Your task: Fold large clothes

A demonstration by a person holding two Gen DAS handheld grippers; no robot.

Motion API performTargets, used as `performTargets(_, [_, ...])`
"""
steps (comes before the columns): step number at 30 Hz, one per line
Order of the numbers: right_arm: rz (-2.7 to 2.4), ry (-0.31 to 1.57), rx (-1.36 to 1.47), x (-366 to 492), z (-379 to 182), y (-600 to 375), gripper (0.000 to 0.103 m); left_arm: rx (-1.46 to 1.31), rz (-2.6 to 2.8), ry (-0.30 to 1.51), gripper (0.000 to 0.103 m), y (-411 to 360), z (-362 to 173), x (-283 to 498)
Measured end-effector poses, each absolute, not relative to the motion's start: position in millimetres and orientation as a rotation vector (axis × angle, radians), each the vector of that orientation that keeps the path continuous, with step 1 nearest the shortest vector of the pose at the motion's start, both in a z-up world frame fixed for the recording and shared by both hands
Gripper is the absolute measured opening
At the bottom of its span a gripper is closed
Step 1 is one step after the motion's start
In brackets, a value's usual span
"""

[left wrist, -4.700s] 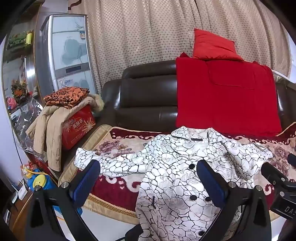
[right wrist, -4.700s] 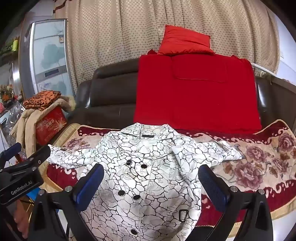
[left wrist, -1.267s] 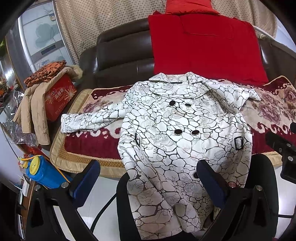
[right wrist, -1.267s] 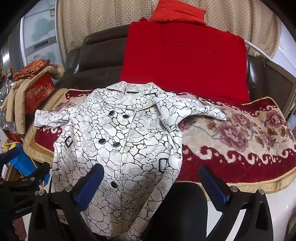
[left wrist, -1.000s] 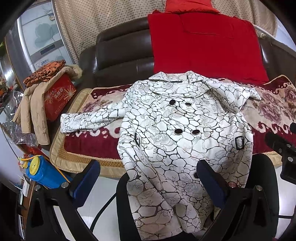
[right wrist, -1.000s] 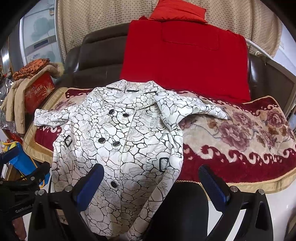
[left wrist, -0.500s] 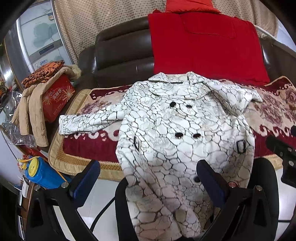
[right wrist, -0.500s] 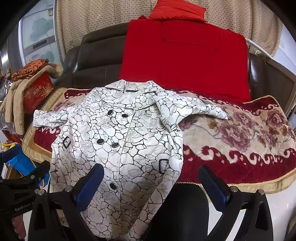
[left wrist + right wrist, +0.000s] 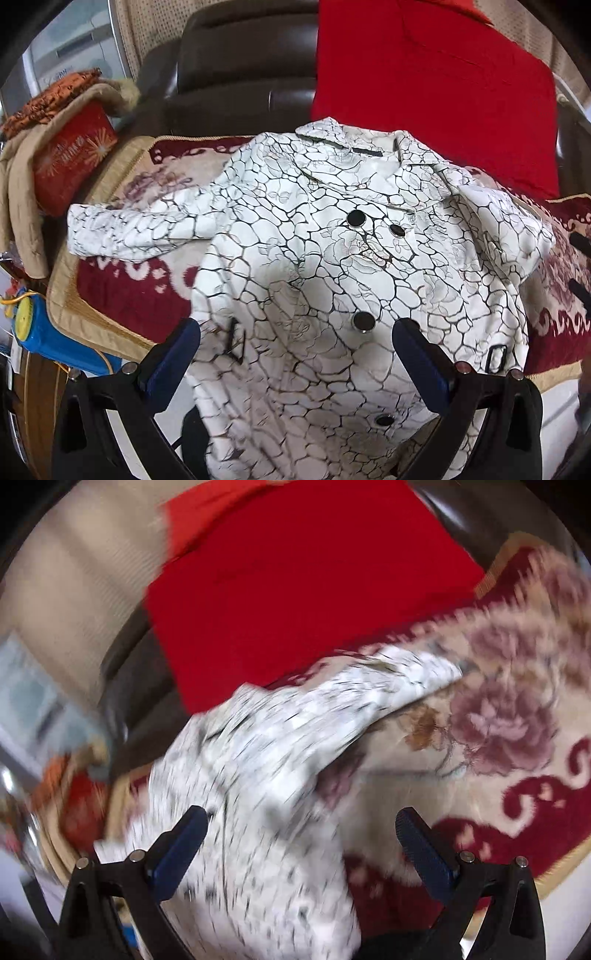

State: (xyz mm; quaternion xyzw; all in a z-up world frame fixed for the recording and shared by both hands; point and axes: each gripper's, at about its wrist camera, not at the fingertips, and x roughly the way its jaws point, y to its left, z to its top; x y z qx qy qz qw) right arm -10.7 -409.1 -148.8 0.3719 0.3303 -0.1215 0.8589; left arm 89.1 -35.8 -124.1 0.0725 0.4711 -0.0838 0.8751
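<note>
Right gripper (image 9: pixel 299 834) swung rightward, coat (image 9: pixel 266 775) now motion-blurred.

Soft, even indoor light fills both views, with no hard shadows. The left wrist view is mostly sharp on the coat (image 9: pixel 332 277), though its lower hem smears slightly. The right wrist view is heavily motion-blurred: the coat (image 9: pixel 258 794) and the blanket (image 9: pixel 498 720) beside it streak. Fisheye bending and dark vignetting ring both views.
</note>
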Motion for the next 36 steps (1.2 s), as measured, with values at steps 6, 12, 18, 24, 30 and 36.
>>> performTargets(6, [-0.225, 0.579, 1.163, 26, -202, -485, 0.103, 0.15, -0.196, 1.017, 0.103, -46, -133, 101])
performTargets(12, [-0.266, 0.514, 1.391, 59, -242, -522, 0.077, 0.137, -0.168, 1.021, 0.103, -39, -137, 112])
performTargets(18, [-0.287, 0.521, 1.181, 79, -207, -503, 0.026, 0.122, -0.135, 1.007, 0.103, -23, -141, 120])
performTargets(24, [-0.15, 0.477, 0.887, 103, -143, -428, 0.025, 0.087, -0.097, 0.99, 0.103, 3, -139, 126])
performTargets(30, [0.048, 0.526, 0.654, 130, -129, -322, 0.025, 0.041, -0.048, 0.99, 0.103, 37, -141, 128])
performTargets(36, [0.249, 0.725, 0.499, 144, -164, -225, 0.027, 0.003, -0.012, 0.997, 0.103, 62, -145, 131])
